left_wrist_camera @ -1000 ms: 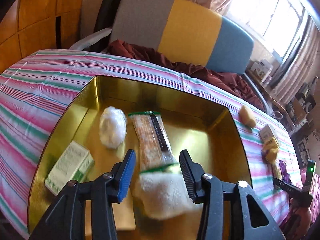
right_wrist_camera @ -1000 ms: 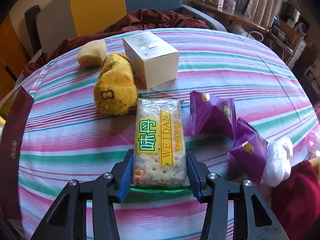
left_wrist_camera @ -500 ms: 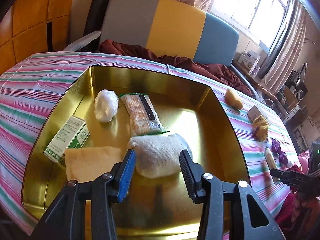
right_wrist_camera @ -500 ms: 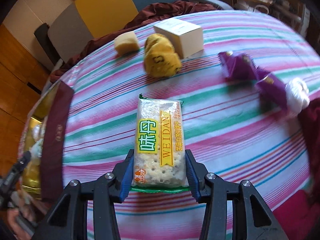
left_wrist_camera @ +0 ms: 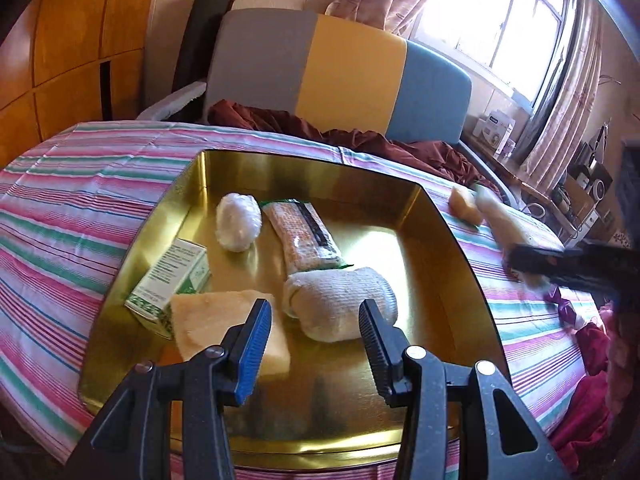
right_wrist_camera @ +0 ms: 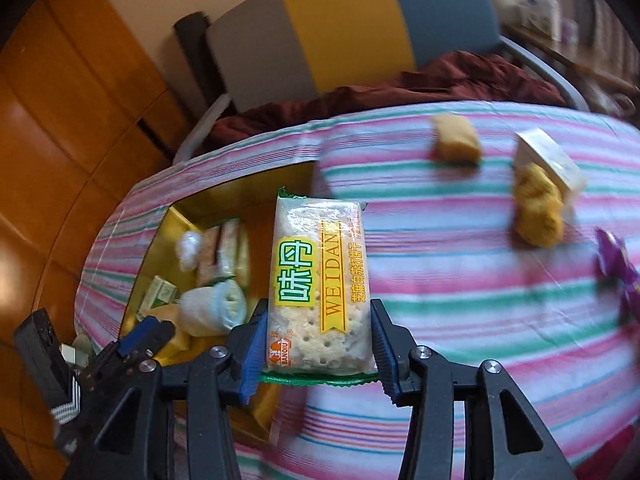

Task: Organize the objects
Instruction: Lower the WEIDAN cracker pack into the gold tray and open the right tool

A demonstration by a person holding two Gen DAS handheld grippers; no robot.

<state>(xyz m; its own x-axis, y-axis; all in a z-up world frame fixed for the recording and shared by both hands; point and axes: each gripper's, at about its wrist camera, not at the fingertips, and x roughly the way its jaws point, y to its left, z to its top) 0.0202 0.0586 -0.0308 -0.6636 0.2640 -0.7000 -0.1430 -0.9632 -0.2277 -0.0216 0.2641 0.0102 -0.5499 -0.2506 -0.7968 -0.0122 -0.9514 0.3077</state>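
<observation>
- My right gripper (right_wrist_camera: 316, 350) clamps the cracker packet (right_wrist_camera: 318, 292) by its near end, above the gold tray's (right_wrist_camera: 156, 236) rim.
- My left gripper (left_wrist_camera: 314, 340) hangs open, empty, over the white sock (left_wrist_camera: 340, 304).

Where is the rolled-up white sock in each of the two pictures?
Left wrist view: the white sock lies in the gold tray, low centre, just beyond the left gripper.
Right wrist view: the same sock sits lower left, left of the held cracker packet.
Shared landmark: the gold tray.
</observation>
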